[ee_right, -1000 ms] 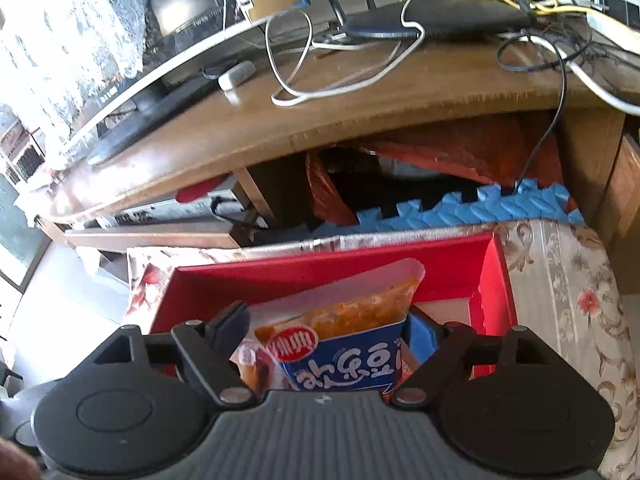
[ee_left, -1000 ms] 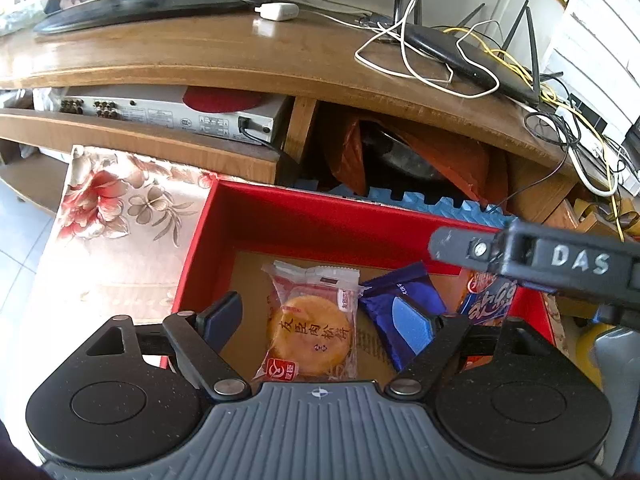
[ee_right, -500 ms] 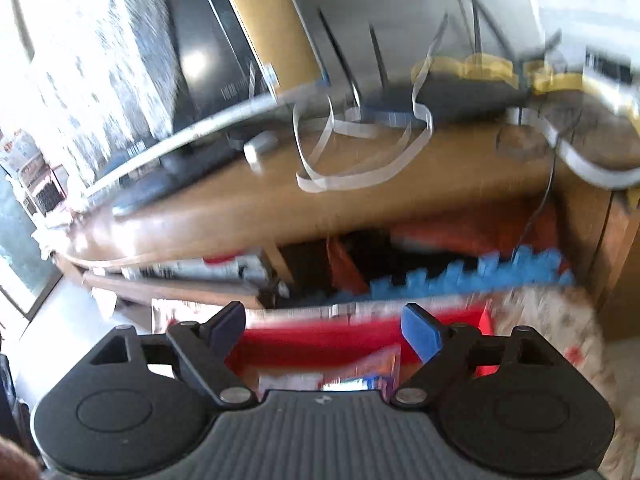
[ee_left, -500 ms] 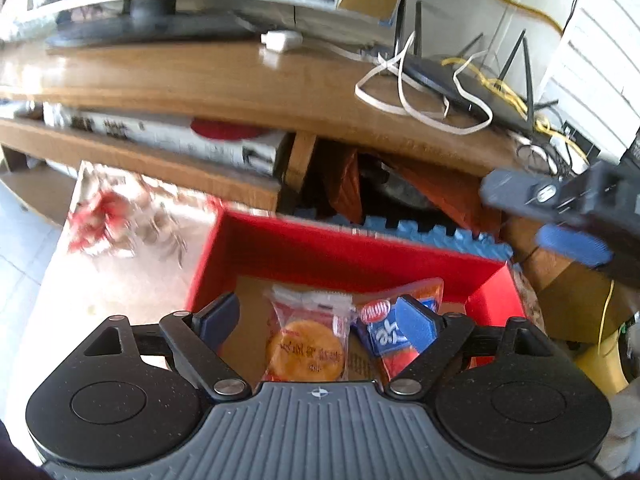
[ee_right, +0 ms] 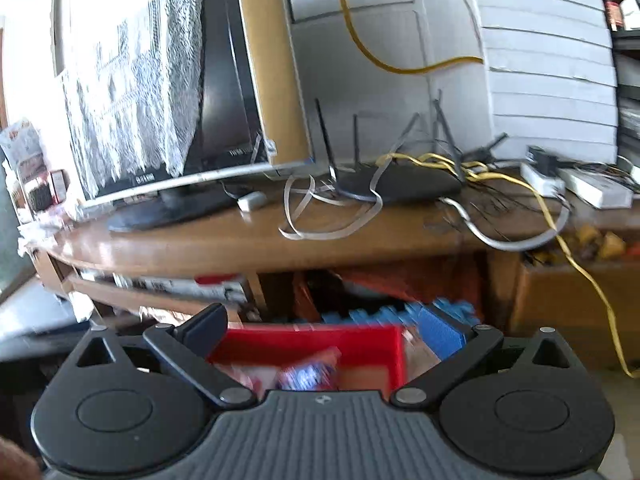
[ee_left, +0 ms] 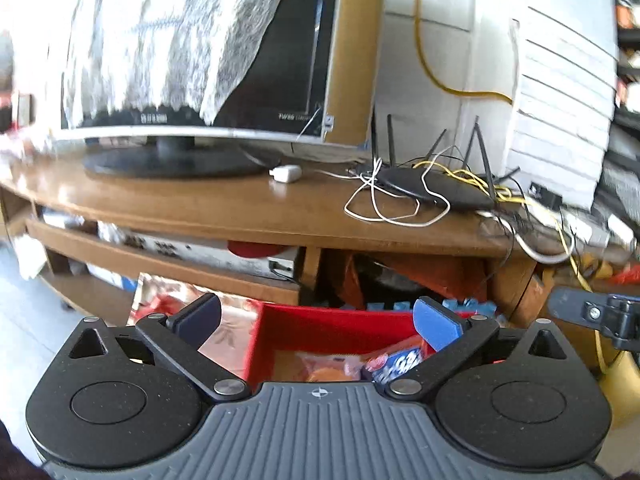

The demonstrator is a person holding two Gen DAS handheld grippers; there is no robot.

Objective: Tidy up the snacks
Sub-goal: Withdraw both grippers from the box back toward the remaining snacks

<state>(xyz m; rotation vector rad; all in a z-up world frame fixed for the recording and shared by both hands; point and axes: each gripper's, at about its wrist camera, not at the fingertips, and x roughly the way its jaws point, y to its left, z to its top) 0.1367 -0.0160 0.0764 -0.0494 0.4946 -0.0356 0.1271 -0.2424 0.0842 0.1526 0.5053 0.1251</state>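
A: Cluttered wooden TV stand fills the background, with a lace-draped monitor at eleven o'clock and a router tangled in cables at one o'clock. Where are the grippers?

B: Left gripper has its jaws opening, wide apart, nothing between them. Just past its tips, toward six o'clock in its view, sits the red box on a floral-cloth surface.

A: And the snacks?

B: In the box. From the left wrist view I make out a clear packet with a round orange biscuit and a blue-and-red snack bag beside it at its three o'clock. They lie flat on the box floor, which I judge is the point of the tidying: loose packets gathered in one container.

A: Right side?

B: Right gripper is also opening and empty. Its view is blurred, but the same box and blue bag show low between the jaws. Part of it also pokes in at three o'clock in the left view.

A: Pose?

B: Both point shallowly downward over the box, side by side, above the packets and touching none.
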